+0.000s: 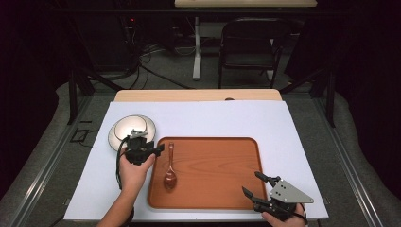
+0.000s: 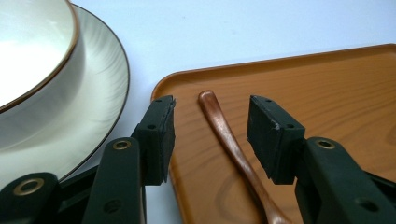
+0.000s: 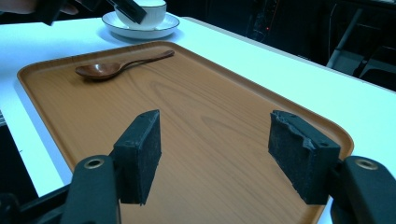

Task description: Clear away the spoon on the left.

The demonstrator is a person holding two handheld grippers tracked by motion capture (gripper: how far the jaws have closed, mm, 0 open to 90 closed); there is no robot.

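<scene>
1. 1 wooden spoon is lying on the tray, near its left edge.
2. 1 wooden tray is sitting on the white surface, toward its near edge.
3. 1 white bowl is standing on the saucer.
4. 1 saucer is resting by the left edge of the white surface, just off the tray's far left corner.
5. 2 grippers are showing: the left gripper at the tray's far left corner, the right gripper at its near right corner.

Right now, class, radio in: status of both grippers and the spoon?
Left gripper open above spoon, not touching. Right gripper open, empty, over tray. Spoon lies flat on tray. Nothing in the way.
</scene>
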